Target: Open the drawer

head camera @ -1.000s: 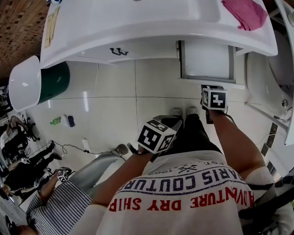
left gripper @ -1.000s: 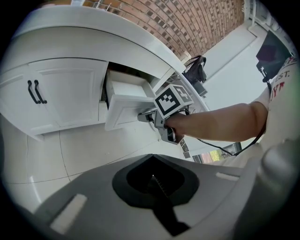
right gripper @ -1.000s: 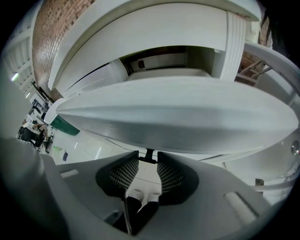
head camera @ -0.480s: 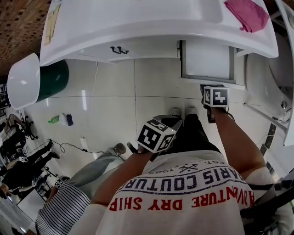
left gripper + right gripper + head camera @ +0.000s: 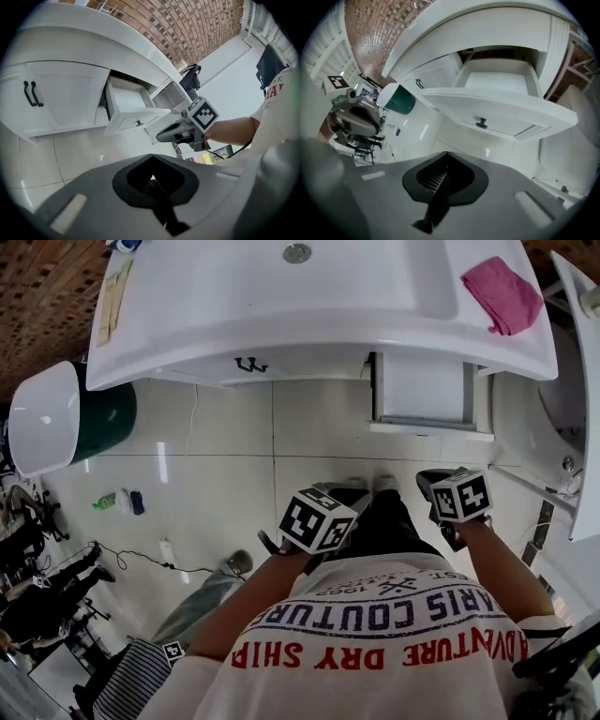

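Both pairs of jaws are pressed together on nothing, and the drawer stands pulled out ahead of our right side.

On our right gripper (image 5: 443,171) the jaws meet in a closed line and hold nothing. The drawer (image 5: 497,101) lies straight ahead of them and a little above. It is clear of them, with bare floor (image 5: 454,138) between, and the small knob (image 5: 482,123) on its front panel faces us. Its sliding axis runs from the cabinet (image 5: 309,357) toward us, in line with that gripper's reach. Our left gripper (image 5: 151,180) is equally closed and empty and sits off to the left, with the drawer well to its right. We judge the right gripper the nearer, and the drawer already open enough.
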`<state>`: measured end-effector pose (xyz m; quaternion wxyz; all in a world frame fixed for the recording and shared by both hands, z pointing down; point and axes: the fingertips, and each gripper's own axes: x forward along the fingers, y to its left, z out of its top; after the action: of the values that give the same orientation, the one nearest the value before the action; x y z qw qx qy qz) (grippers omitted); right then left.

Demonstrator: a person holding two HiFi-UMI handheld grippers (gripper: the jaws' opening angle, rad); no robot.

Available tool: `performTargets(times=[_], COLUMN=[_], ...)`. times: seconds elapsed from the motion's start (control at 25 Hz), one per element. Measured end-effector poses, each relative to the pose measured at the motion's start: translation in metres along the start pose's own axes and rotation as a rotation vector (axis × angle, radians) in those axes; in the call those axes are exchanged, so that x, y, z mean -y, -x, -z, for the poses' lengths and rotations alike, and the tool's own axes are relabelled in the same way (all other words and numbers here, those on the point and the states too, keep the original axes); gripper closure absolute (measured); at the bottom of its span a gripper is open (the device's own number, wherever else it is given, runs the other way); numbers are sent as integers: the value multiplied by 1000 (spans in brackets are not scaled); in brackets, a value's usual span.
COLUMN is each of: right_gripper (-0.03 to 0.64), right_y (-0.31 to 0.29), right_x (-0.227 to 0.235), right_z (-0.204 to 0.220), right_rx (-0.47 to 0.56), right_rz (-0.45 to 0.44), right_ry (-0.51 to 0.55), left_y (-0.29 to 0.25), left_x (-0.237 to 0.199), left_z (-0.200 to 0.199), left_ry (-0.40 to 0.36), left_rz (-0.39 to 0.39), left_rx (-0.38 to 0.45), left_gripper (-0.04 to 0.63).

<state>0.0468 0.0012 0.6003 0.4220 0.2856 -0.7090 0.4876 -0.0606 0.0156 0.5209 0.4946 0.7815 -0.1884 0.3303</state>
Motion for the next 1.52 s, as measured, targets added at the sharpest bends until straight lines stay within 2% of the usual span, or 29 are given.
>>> performTargets(times=[0.24,0.44,0.6,0.8,0.96,1.24,1.4,1.52], right_gripper=[607,607,607,607,607,608,609,609], right_y=[35,63,81,105,134,178,196,205], right_x=[-58,-84,-89,-100,-109,-130,-141,-151], right_z=[-29,-34,-17,35,90,188,209,221], right_rx=[59,109,137,174,235,290,328,334], right_rz=[-111,-137,-135,-150,-186,-183,-191,-192], right_ry=[-104,-62,-31,14,31,104,138,161], left_y=[24,36,41,33,18,3,8,15], left_x=[-12,5,31,77,132,232,257,267], left_z=[-10,-23,-21,15,57,134,150,157], left_ry=[2,-40,-62,-67,-96,-147,-178,-170], left_rz=[19,22,13,-17,-47,-82,-116,-125], left_rx=[-17,6,38,60,72,100,125,147], left_gripper=[600,600,600,600,600,600,600,600])
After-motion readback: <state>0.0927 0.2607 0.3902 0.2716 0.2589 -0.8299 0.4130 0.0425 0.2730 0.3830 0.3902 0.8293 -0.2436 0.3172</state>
